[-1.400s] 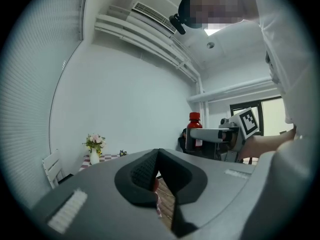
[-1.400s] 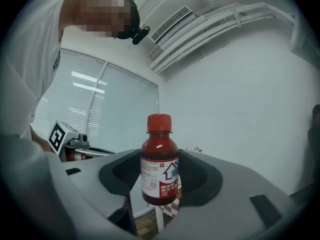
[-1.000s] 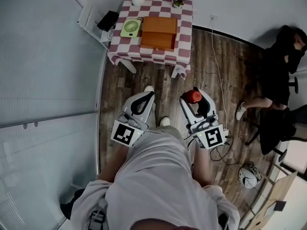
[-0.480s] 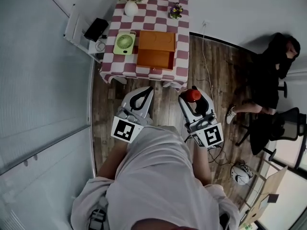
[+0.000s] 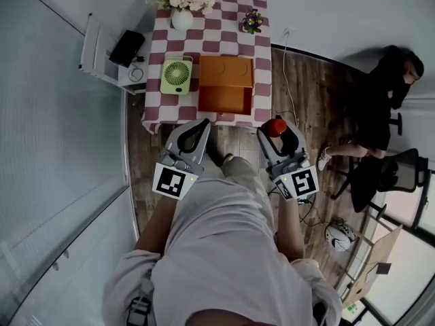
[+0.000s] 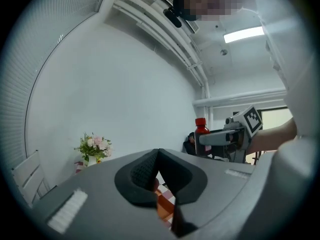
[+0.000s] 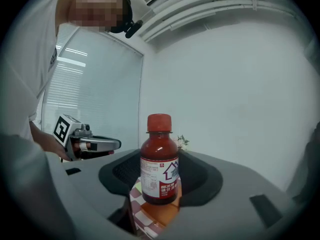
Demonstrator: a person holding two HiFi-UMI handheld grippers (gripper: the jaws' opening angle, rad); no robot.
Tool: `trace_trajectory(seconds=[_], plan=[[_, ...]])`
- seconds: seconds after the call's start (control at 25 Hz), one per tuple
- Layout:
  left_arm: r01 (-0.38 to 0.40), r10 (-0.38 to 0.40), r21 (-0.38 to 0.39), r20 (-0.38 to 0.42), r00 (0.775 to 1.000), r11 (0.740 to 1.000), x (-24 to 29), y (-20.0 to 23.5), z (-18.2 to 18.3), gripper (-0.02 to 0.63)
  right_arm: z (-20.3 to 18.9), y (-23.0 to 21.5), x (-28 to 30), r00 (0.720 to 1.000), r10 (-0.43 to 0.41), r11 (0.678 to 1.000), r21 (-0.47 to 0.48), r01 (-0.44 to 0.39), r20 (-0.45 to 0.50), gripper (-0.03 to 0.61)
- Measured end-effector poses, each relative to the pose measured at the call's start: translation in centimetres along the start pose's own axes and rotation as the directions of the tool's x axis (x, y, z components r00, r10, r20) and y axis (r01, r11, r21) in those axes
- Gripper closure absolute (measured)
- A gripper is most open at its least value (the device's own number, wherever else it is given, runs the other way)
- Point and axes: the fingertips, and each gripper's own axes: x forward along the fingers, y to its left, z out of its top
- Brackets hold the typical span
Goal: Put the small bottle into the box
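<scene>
So the small bottle (image 5: 274,125) isn't in the box (image 5: 224,99) yet. The right gripper (image 5: 276,130) has it clamped between its jaws, upright, red cap on top, dark red stuff inside and a white and red label facing the gripper's camera. From the head view it sits on the near side of the box and a bit off to the box's right, past the table edge and over the wood floor (image 5: 306,94), not touching the box. The left gripper (image 5: 202,125) is also on the near side of the box, a little to the box's left, jaws pressed together with nothing in them. The box itself is orange and looks open, lying on the checkered table (image 5: 262,60). Just left of the box there's a small green fan (image 5: 176,77). Beyond the box to the left is a white vase of flowers (image 5: 182,12), and beyond it to the right a tiny pot of flowers (image 5: 252,22). Well off to the right of the box, someone in black (image 5: 387,100) is sitting by an office chair (image 5: 401,175).
</scene>
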Motion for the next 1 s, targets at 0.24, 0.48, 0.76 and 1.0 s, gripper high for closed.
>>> trace_trajectory(seconds=[0.24, 0.48, 0.76, 1.0], plan=[[-0.093, 0.093, -0.035, 0.005, 0.996, 0.995, 0.7, 2.6, -0.2, 0.621, -5.5, -2.4, 4.6, 0.988, 0.044, 0.998, -0.033, -0.049, -0.149, 0.353], [-0.216, 0.215, -0.029, -0.011, 0.976, 0.976, -1.0, 4.1, -0.7, 0.621, -13.1, -3.7, 9.0, 0.934, 0.131, 0.983, -0.079, -0.166, -0.332, 0.353], [-0.321, 0.32, 0.0, -0.072, 0.945, 0.947, -3.7, 4.4, -2.5, 0.621, -22.2, -4.1, 12.8, 0.818, 0.193, 0.95, -0.107, -0.295, -0.541, 0.353], [-0.421, 0.419, -0.013, -0.087, 0.904, 0.907, -5.9, 4.4, -2.8, 0.621, -30.1, -3.9, 15.2, 0.652, 0.202, 0.884, -0.15, -0.442, -0.73, 0.354]])
